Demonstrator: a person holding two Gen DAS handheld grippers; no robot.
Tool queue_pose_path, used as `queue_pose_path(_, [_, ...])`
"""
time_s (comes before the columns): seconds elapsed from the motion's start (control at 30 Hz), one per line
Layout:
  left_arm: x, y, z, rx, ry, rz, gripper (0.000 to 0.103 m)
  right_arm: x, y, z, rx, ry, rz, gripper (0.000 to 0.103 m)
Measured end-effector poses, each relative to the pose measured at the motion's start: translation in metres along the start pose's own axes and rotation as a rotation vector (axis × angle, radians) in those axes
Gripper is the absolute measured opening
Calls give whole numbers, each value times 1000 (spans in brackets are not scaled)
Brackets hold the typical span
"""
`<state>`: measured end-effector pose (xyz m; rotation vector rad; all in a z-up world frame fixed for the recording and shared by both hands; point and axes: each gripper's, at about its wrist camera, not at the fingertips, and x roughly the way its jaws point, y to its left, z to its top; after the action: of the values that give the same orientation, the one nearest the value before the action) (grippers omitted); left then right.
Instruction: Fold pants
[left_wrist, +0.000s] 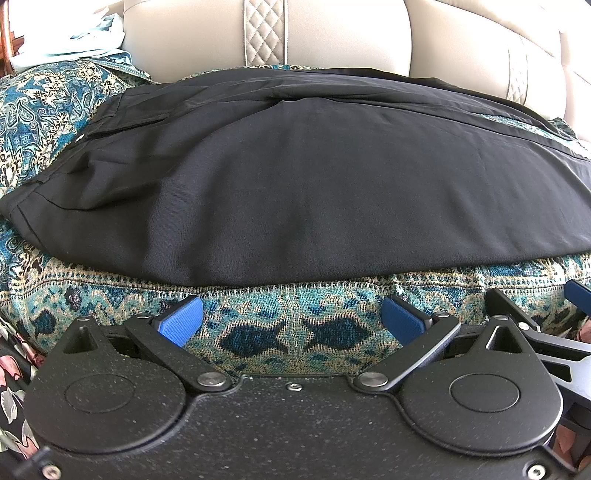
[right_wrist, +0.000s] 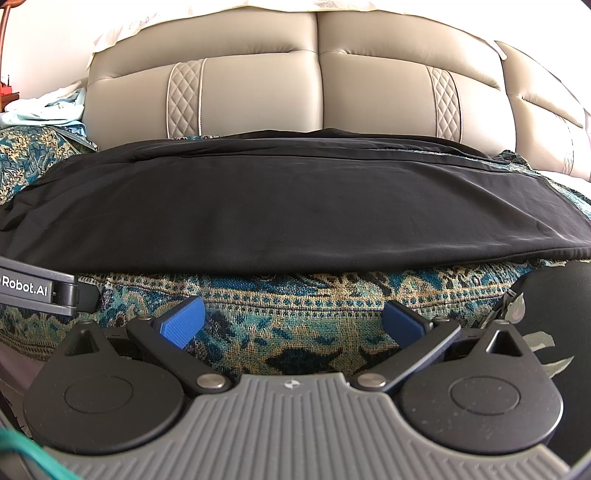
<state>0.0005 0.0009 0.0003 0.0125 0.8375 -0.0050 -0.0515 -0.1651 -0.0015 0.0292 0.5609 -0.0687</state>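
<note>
Black pants (left_wrist: 295, 177) lie spread across a patterned teal seat cover (left_wrist: 295, 332), waistband and button at the left, legs running right. In the right wrist view the same pants (right_wrist: 295, 214) stretch across the seat, a folded edge along the back. My left gripper (left_wrist: 291, 321) stands open just short of the pants' near edge, blue pads (left_wrist: 181, 321) wide apart and empty. My right gripper (right_wrist: 291, 321) is open too, in front of the near hem, with nothing between its fingers. The other gripper's body (right_wrist: 37, 290) shows at the left of the right wrist view.
A beige leather sofa backrest (right_wrist: 317, 96) with quilted strips rises behind the pants. Light blue cloth (left_wrist: 74, 37) is piled at the far left. Dark floral fabric (left_wrist: 14, 387) shows at the lower left and at the right (right_wrist: 546, 325).
</note>
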Motion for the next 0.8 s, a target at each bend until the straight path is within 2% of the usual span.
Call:
queue_pose_path(0.63, [-3,-2,1,19,-8,-7,103,-3,1,0,11,-17,-14,103])
queue_pose_path(0.8, [-1,3,14,16,61,-31,103,0,-1,6,16,-17,-19,103])
